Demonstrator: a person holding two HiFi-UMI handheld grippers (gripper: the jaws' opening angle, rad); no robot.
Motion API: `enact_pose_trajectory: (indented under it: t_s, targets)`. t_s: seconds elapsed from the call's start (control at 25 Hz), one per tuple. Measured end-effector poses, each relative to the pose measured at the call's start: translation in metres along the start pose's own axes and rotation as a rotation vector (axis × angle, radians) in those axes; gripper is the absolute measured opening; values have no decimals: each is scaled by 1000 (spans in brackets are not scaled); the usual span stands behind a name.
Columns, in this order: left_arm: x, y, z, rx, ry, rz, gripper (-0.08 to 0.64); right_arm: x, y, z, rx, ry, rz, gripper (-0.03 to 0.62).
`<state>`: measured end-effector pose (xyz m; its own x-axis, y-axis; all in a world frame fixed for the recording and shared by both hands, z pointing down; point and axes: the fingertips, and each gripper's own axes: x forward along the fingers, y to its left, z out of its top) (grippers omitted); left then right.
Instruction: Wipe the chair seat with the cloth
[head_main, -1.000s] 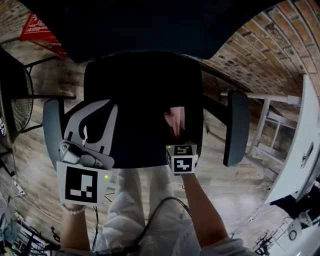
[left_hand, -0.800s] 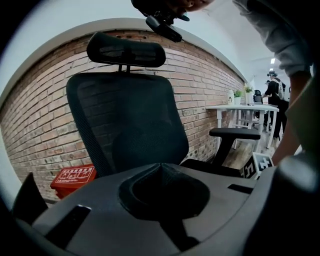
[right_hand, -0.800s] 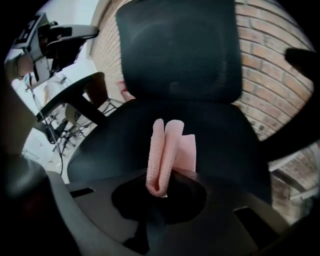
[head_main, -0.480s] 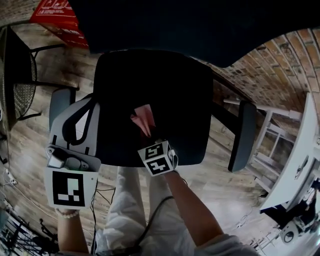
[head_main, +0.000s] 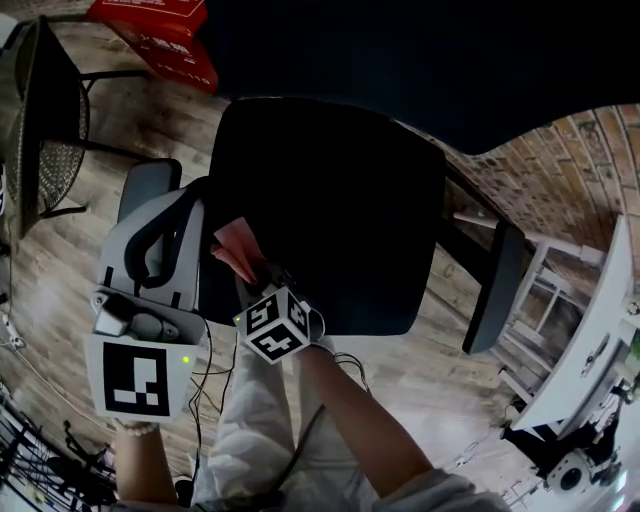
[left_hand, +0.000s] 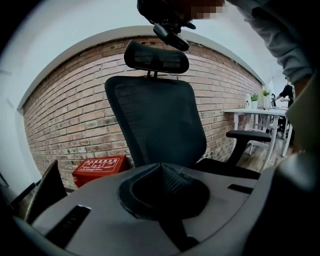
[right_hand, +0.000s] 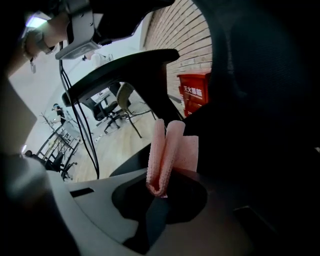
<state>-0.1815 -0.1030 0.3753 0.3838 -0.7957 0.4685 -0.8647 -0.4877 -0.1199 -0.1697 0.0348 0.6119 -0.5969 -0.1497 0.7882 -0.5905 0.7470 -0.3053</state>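
Note:
The black chair seat (head_main: 340, 200) fills the middle of the head view. A folded pink cloth (head_main: 235, 243) lies against the seat's front left edge, and my right gripper (head_main: 258, 272) is shut on it. In the right gripper view the cloth (right_hand: 167, 150) stands up out of the closed jaws of the right gripper (right_hand: 159, 187), with the dark seat to its right. My left gripper (head_main: 170, 215) hangs beside the seat near the left armrest (head_main: 148, 182). The left gripper (left_hand: 167, 175) is shut with nothing in it and faces the mesh backrest (left_hand: 155, 120).
The right armrest (head_main: 495, 285) juts out past the seat. A red box (head_main: 160, 30) sits on the wooden floor by the brick wall. A black mesh chair (head_main: 45, 130) stands at the far left and a white desk (head_main: 600, 330) at the right. Cables hang near my legs.
My right gripper has drawn the pink cloth leftward across the seat, from right of centre to the front left edge. The left gripper stayed beside the left armrest.

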Motion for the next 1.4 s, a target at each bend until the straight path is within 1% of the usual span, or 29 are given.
enact_pose_trajectory:
  t_s: [0.12,0.2,0.28,0.44,0.6,0.72,0.84,1.16,1.4]
  targets:
    - [0,0,0,11,0,-5,18,7,22,8,1,-4,47,54]
    - [0,0,-1,8,5,-8,18,10,33,9,-3,1,63,54]
    - [0,0,-1,9,5,-11,18,11,38,7,0,9,57,54]
    - [2,-5,0,14,-1,-22,18,7,33,-6,51,24,25,54]
    - [6,-17,5,12,-7,-38,18,-9,13,-28,76,41,-35,54]
    - [9,-31,9,27,-5,-62,18,-25,-8,-51,106,56,-88,54]
    - [14,-48,13,39,-8,-88,18,-45,-36,-75,163,65,-163,54]
    - [29,-96,28,128,-22,-185,18,-110,-100,-143,306,81,-340,54]
    - [36,-126,37,173,-35,-242,18,-162,-134,-196,354,106,-443,54]
